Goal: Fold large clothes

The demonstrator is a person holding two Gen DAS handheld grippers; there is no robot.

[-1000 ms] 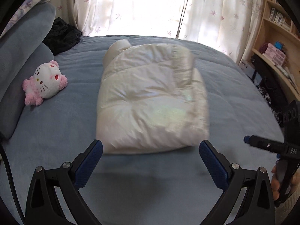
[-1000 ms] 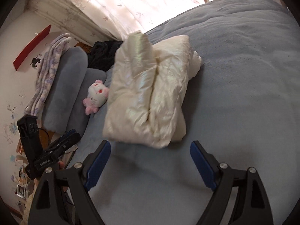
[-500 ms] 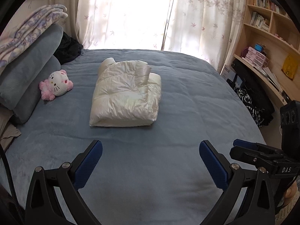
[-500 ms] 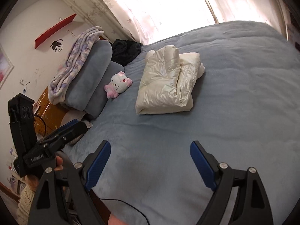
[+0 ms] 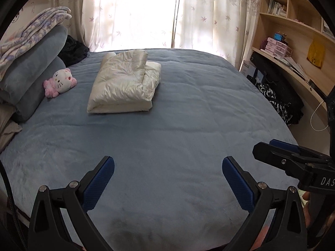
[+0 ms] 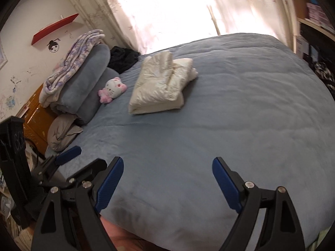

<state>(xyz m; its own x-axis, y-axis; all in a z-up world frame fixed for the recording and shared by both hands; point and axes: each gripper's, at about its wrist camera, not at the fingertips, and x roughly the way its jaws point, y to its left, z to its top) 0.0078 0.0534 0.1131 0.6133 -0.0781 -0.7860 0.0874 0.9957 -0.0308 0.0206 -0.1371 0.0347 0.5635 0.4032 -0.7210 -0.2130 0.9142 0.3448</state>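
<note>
Folded cream jacket [image 6: 161, 87] lies near bed's [image 6: 230, 125] far edge, w/ pink plush [image 6: 113, 90] just left. Right gripper [image 6: 166, 179] spread wide over near edge, holding nothing.

A bedroom in a home is shown. Most of both views is taken up by a wide bed [image 5: 188, 125] covered in blue plush. Rolled grey bedding [image 5: 31, 71] and a flowered blanket [image 6: 73, 58] are stacked at its head, with a pink-and-white plush toy [image 5: 60, 81] set beside them. Sheer curtains [image 5: 146, 12] printed with leaves are drawn over a bright window. Books and small boxes are kept on a wooden bookshelf [image 5: 293, 27] along one wall.
</note>
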